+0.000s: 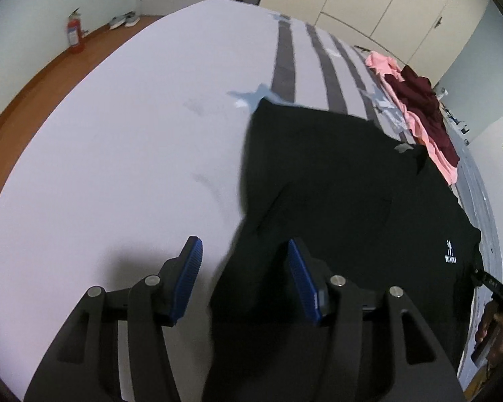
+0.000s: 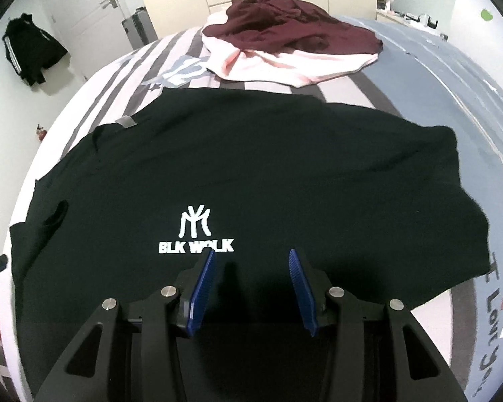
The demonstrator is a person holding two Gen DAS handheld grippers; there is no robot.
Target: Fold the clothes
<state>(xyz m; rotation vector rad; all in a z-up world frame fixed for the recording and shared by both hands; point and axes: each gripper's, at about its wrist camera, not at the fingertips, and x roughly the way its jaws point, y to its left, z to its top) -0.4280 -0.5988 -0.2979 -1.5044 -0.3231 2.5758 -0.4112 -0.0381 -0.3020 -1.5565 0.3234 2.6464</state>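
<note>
The bed (image 2: 436,77) carries my black shirt (image 2: 285,174), spread flat ahead of and under both tools. Beyond it lie the maroon and pink clothes (image 2: 285,43). My left tool (image 1: 244,268) and right tool (image 2: 251,278) both gape apart, holding nothing; I'd pinch matching edge corners, keeping cloth taut

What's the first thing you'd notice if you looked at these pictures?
A big black T-shirt lies spread across the bed, its white BLK WOLK logo just ahead of the open right gripper. Behind it sits a heap of maroon clothes on a pink garment. The open left gripper hovers at the shirt's edge.
</note>
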